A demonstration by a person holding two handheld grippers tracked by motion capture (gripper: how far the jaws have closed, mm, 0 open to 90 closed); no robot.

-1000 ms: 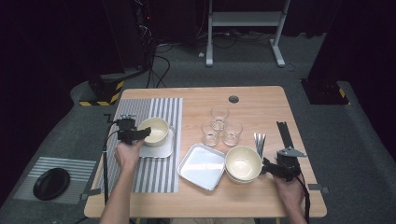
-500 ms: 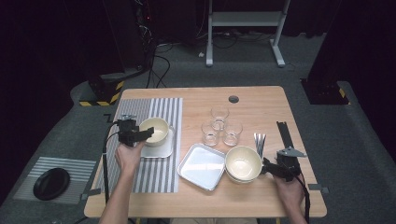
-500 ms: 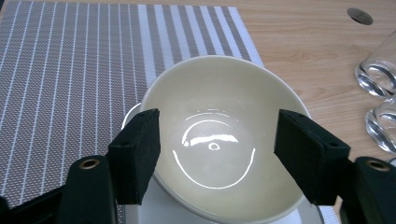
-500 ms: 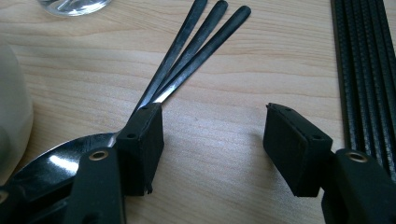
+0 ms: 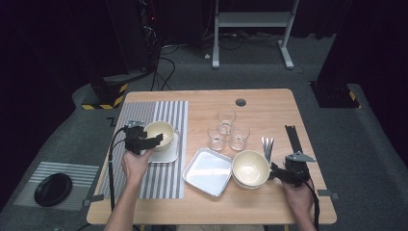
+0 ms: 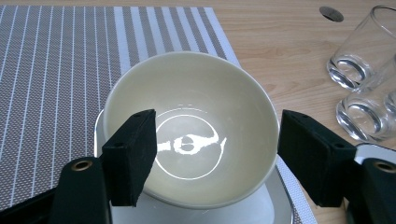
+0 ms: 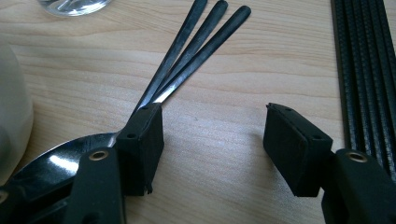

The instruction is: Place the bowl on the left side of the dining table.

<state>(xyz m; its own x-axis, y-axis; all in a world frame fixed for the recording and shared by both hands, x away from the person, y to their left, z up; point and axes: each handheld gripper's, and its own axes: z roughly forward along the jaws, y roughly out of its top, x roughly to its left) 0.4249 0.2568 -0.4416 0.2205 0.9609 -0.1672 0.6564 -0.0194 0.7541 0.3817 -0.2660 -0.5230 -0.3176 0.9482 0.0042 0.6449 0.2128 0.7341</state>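
Note:
A cream bowl [image 5: 160, 134] stands on a small metal tray [image 5: 166, 155] on the striped mat [image 5: 159, 110]. My left gripper [image 5: 146, 141] hovers at the bowl's near side. In the left gripper view the bowl [image 6: 187, 116] lies below my left gripper [image 6: 215, 137]. Its jaws have just been opening and stand wide, with the pads [image 6: 133, 154] off the rim. My right gripper [image 5: 276, 174] rests open at the right of two stacked cream bowls [image 5: 250, 168]. My right gripper [image 7: 212, 126] holds nothing, and the spoons [image 7: 187, 51] lie by its left jaw.
Three glasses [image 5: 226, 130] stand mid-table. A larger metal tray [image 5: 208, 171] lies left of the stacked bowls. The spoons [image 5: 267, 143] and a black strip [image 5: 292, 137] lie at the right. A round hole [image 5: 240, 102] sits near the table's far edge.
The left gripper has shifted slightly to the right at the bowl. The right hand has kept still.

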